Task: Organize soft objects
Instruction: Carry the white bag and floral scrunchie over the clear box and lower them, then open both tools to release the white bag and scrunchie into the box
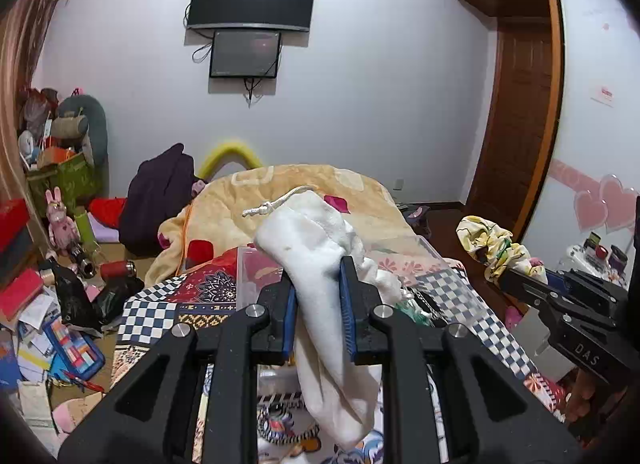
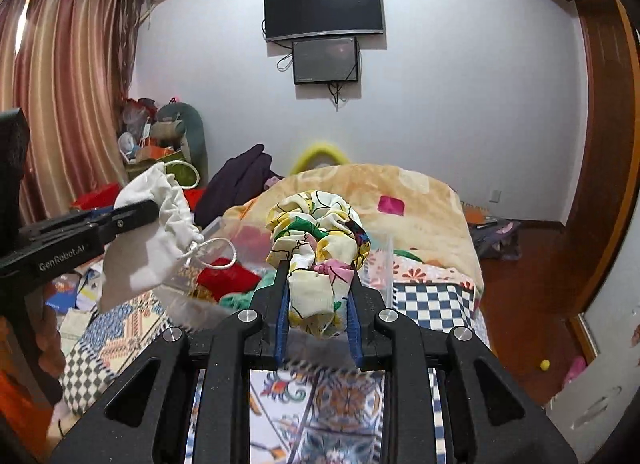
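Cluttered bedroom; bed [image 2: 432, 300] under a checkered patchwork cover, peach blanket heaped behind. Your left hand-held gripper [image 1: 319, 276] is clamped on a white drawstring cloth pouch [image 1: 316, 248], long axis running up and away, cord end topmost. Your right hand-held gripper [image 2: 319, 284] pinches a yellow floral fabric scrunchie [image 2: 316, 232], raised above the bed. A clear plastic bin [image 2: 236, 240] lies ahead and below, between both, nearer the left; red and green cloth shows inside. Either load likely drops forward and down.
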`<act>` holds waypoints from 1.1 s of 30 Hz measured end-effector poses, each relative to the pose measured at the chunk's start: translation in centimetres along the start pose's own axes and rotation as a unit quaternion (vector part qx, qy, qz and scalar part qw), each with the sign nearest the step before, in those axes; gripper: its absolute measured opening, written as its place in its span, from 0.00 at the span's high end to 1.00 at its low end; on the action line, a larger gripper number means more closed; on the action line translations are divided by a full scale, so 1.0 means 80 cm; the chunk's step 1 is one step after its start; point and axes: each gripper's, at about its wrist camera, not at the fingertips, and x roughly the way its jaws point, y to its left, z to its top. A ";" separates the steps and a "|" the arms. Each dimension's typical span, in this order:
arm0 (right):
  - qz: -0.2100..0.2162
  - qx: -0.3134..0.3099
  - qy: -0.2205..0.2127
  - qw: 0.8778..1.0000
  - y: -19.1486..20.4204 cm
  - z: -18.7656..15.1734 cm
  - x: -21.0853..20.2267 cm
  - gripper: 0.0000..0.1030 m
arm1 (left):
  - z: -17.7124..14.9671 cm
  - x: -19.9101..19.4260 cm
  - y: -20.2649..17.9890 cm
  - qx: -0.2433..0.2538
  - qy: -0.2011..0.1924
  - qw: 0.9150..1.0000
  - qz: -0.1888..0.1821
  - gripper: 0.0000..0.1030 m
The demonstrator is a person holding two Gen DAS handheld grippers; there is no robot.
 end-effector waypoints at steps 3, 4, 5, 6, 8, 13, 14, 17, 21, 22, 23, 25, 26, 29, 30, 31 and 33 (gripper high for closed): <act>-0.006 0.002 0.003 1.000 0.000 0.004 0.013 0.78 | 0.000 0.014 -0.001 -0.001 0.001 1.000 0.006 0.81; -0.006 0.005 0.005 1.000 0.000 0.003 0.018 0.78 | 0.000 0.019 -0.002 0.000 0.001 1.000 0.008 0.81; -0.006 0.006 0.007 1.000 -0.001 0.002 0.019 0.78 | 0.000 0.026 -0.003 0.002 0.004 1.000 0.011 0.81; -0.007 0.007 0.010 1.000 -0.003 0.002 0.022 0.78 | -0.001 0.032 -0.004 0.004 0.006 1.000 0.014 0.81; -0.009 0.008 0.017 1.000 -0.003 0.001 0.030 0.78 | -0.004 0.043 -0.006 0.007 0.014 1.000 0.016 0.81; -0.011 0.005 0.041 0.999 0.002 -0.002 0.054 0.78 | -0.011 0.074 -0.008 0.007 0.040 0.999 0.008 0.81; -0.011 0.005 0.046 0.999 0.001 -0.004 0.057 0.78 | -0.012 0.080 -0.007 0.006 0.045 0.999 0.004 0.81; -0.011 0.003 0.062 0.998 0.002 -0.010 0.068 0.78 | -0.018 0.098 -0.006 0.000 0.064 0.998 -0.007 0.81; -0.011 0.000 0.079 0.997 0.004 -0.014 0.079 0.78 | -0.025 0.114 -0.007 0.010 0.084 0.996 -0.011 0.81; -0.012 0.000 0.082 0.997 0.004 -0.015 0.080 0.78 | -0.028 0.117 -0.008 0.019 0.089 0.996 -0.010 0.81; -0.011 0.001 0.084 0.996 0.004 -0.016 0.081 0.78 | -0.028 0.118 -0.010 0.025 0.092 0.995 -0.009 0.81; -0.008 0.003 0.088 0.996 0.003 -0.016 0.082 0.78 | -0.031 0.120 -0.009 0.033 0.098 0.995 -0.006 0.80; -0.007 0.003 0.089 0.996 0.003 -0.016 0.084 0.78 | -0.031 0.120 -0.008 0.035 0.103 0.994 -0.008 0.79; -0.006 0.005 0.094 0.995 0.002 -0.017 0.086 0.78 | -0.031 0.121 -0.001 0.027 0.115 0.993 -0.012 0.63; -0.004 0.007 0.095 0.995 0.001 -0.017 0.086 0.78 | -0.030 0.119 0.002 0.021 0.114 0.993 -0.016 0.58; -0.002 0.008 0.097 0.995 0.001 -0.017 0.087 0.78 | -0.029 0.117 0.004 0.017 0.112 0.993 -0.019 0.51; -0.003 0.007 0.098 0.995 0.002 -0.017 0.088 0.78 | -0.027 0.107 0.007 0.014 0.104 0.994 -0.019 0.43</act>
